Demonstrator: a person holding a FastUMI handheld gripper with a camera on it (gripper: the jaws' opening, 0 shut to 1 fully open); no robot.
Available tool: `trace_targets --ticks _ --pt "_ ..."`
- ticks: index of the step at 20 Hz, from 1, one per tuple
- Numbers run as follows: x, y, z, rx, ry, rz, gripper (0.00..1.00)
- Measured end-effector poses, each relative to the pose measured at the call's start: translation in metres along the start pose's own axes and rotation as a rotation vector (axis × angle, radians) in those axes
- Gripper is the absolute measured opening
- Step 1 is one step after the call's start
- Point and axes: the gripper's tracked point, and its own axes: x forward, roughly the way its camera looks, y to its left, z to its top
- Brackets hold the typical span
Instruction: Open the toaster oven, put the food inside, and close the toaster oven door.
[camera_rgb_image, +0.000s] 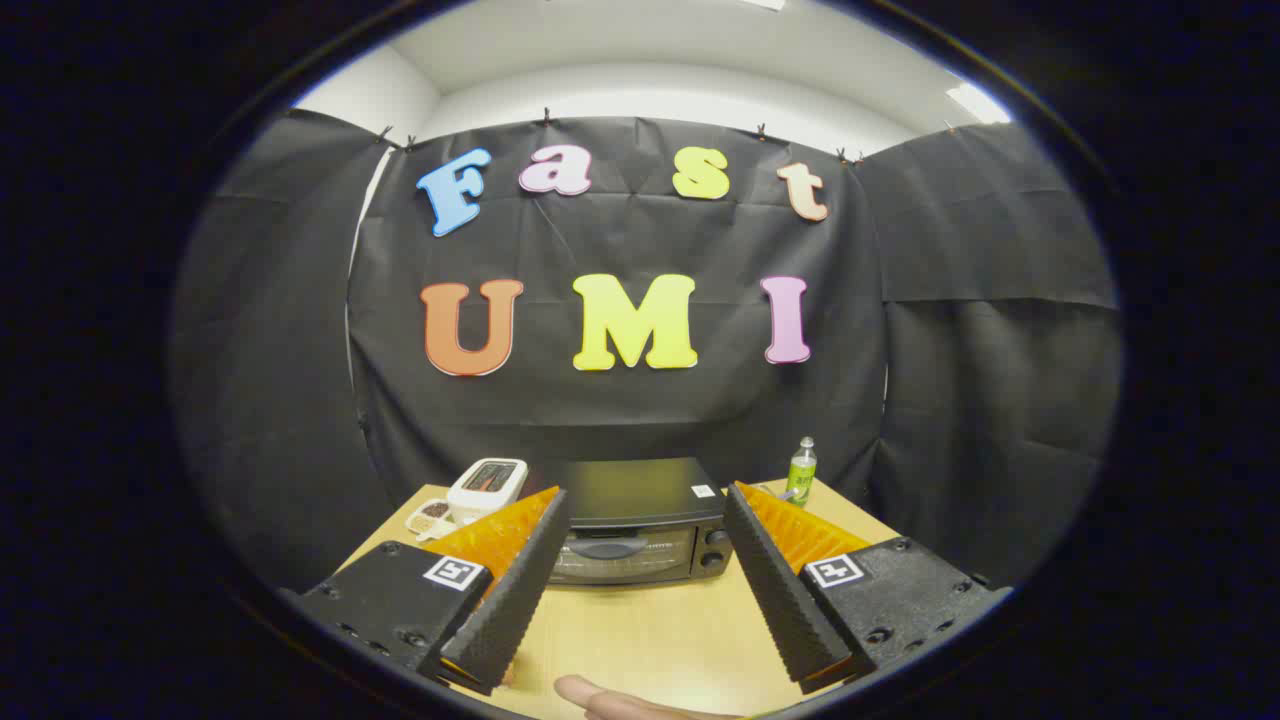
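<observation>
2 fingers of the gripper (640, 585) stand spread wide, with nothing between them and nothing touching them; they hang above the wooden table (640, 640). Near the fingers' base, a fingertip of a person's hand (600, 698) lies at the table's near edge. Beyond the fingers, in the gap between their tips, sits the black toaster oven (635, 525), its glass door shut, with a dark handle (608, 547) across the upper part of the door and 2 knobs (712, 548) at the right side. To the left of the oven there is a white container (487, 488) with something dark on top, and in front of it a small dish with food (430, 514); I cannot tell what food it is. To the right, further back, stands a green bottle (800, 469).

I judge that the step in hand is opening the door. To do it well, the gripper should go straight forward and lower, keep the fingers apart until they are around the handle, then close and pull in an arc downward, not straight back, so the light oven does not slide on the table.
</observation>
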Motion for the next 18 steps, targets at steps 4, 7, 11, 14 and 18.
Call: trace_targets --ticks 4,7,11,14,18 --pt "0.006 -0.007 0.0 -0.007 -0.012 -0.007 1.0" --pt "0.012 -0.013 -0.002 0.0 -0.019 -0.015 1.0" --pt "0.024 -0.023 -0.006 0.022 -0.012 -0.027 1.0" --pt "0.037 -0.022 -0.012 0.022 -0.003 -0.016 1.0" --pt "0.076 -0.022 -0.03 -0.039 0.006 -0.044 1.0"
